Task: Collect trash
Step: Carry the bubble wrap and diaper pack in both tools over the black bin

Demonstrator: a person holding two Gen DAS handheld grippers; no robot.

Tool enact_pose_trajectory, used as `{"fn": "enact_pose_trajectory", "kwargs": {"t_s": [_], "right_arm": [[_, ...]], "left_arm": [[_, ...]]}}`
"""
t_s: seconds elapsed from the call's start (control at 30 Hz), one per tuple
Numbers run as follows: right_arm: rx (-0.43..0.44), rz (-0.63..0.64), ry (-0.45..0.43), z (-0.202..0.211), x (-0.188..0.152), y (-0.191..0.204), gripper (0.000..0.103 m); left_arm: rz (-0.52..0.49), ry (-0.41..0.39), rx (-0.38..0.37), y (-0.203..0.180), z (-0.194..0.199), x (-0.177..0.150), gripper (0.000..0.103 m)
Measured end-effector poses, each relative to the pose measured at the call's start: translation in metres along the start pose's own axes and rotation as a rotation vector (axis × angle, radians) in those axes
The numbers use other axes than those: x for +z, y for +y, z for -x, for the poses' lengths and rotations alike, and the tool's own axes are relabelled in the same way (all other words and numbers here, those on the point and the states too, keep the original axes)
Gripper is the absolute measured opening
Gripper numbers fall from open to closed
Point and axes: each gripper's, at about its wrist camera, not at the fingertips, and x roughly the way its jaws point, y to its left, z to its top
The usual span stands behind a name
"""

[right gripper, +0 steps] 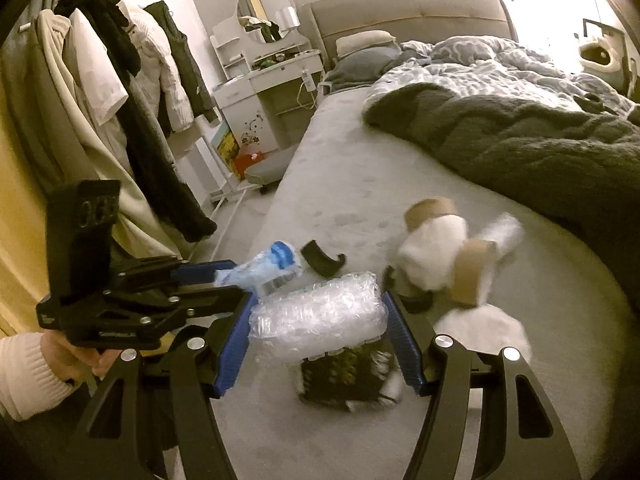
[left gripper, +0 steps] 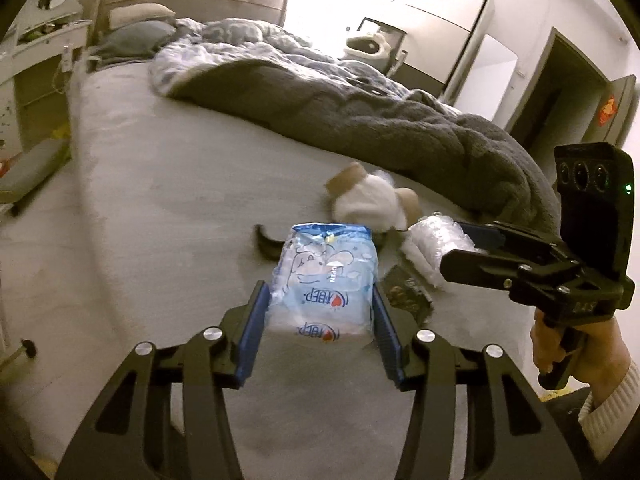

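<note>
My left gripper is shut on a blue-and-white tissue packet and holds it above the grey bed sheet; the packet also shows in the right wrist view. My right gripper is shut on a roll of clear bubble wrap, which also shows in the left wrist view. On the sheet lie white tissue with cardboard tubes, a dark snack wrapper, a black curved plastic piece and more white tissue.
A dark grey blanket and patterned duvet cover the far side of the bed. A clothes rack with hanging coats and a white vanity with round mirror stand to the left of the bed. A doorway is at right.
</note>
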Motion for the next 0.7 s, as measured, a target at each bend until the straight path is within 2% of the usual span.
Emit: {"fn": "enact_pose_trajectory", "kwargs": {"t_s": [0.3,0.7], "right_arm": [[0.032,0.010,0.019,-0.034,0.012,0.040,0.065],[0.088,0.072,0.086,-0.084,0.015,0.107,0.065]], "left_arm": [[0.019,0.011,0.099,0.035,0.037,-0.025,0.053],[0.049,0.121,0.217,0.089,0.063,-0.082,0.053]]}}
